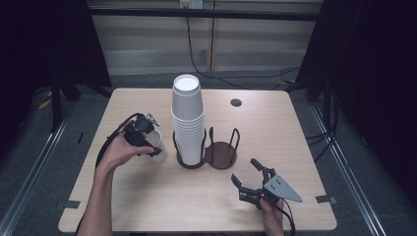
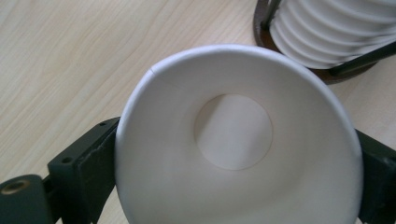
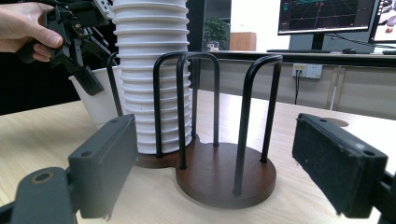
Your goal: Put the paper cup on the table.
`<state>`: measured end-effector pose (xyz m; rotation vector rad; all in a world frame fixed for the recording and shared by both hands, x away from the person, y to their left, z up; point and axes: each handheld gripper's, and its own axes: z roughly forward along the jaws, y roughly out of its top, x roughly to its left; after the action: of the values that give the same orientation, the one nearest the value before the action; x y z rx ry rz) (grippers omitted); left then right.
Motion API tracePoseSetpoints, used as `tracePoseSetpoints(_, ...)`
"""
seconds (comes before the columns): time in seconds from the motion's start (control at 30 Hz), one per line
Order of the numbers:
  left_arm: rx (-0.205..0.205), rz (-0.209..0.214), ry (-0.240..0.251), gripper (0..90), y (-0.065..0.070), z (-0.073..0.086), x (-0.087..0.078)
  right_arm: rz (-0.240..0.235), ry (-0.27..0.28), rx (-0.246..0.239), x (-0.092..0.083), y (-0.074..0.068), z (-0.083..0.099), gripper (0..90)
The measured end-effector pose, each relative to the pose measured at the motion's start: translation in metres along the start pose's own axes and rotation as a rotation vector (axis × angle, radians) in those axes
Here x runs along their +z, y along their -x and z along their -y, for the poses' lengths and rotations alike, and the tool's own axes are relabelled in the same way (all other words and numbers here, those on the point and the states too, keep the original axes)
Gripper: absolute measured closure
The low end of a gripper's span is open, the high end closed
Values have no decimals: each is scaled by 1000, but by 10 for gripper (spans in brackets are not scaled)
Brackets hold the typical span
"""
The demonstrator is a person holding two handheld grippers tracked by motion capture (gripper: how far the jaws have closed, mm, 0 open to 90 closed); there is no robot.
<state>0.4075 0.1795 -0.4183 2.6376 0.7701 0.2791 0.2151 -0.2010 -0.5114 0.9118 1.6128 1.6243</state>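
White paper cup (image 2: 238, 140) is sitting empty between the left gripper's (image 1: 142, 135) jaws, which are clamping its sides, mouth facing the camera. Beyond the jaws, a cup stack (image 1: 187, 118) is filling one ring of the holder (image 3: 224, 175). The right gripper's (image 1: 252, 181) jaws are standing apart, empty, facing the holder's bare ring.

A white paper cup (image 1: 156, 145) stands upright, mouth up, left of centre in the high view, just left of the holder (image 1: 206, 153). The holder is a dark wooden double base with black wire hoops: its left ring carries a tall stack (image 1: 187, 118) of inverted white cups, its right ring is empty.
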Motion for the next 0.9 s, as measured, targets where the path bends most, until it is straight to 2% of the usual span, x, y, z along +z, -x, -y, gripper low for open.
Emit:
tracePoseSetpoints(0.33,19,-17,-31,49,1,0,14,0,-1,3,0,0,0,138)
tracePoseSetpoints(0.43,6,-14,-5,50,1,3,16,0,0,0,0,0,0,138)
tracePoseSetpoints(0.47,16,-13,-19,52,0,4,16,0,0,0,0,0,0,138)
tracePoseSetpoints(0.5,9,-19,-26,66,0,5,18,0,-1,2,0,0,0,138)
tracePoseSetpoints(0.63,15,-16,-12,67,-1,9,18,0,-1,3,0,0,0,137)
tracePoseSetpoints(0.77,-14,5,-6,61,-2,15,23,-1,1,2,0,0,0,137)
tracePoseSetpoints(0.8,-4,8,-15,79,-3,17,23,0,0,1,0,0,0,137)
tracePoseSetpoints(0.9,-10,-5,5,83,-2,21,24,1,0,0,0,0,0,137)
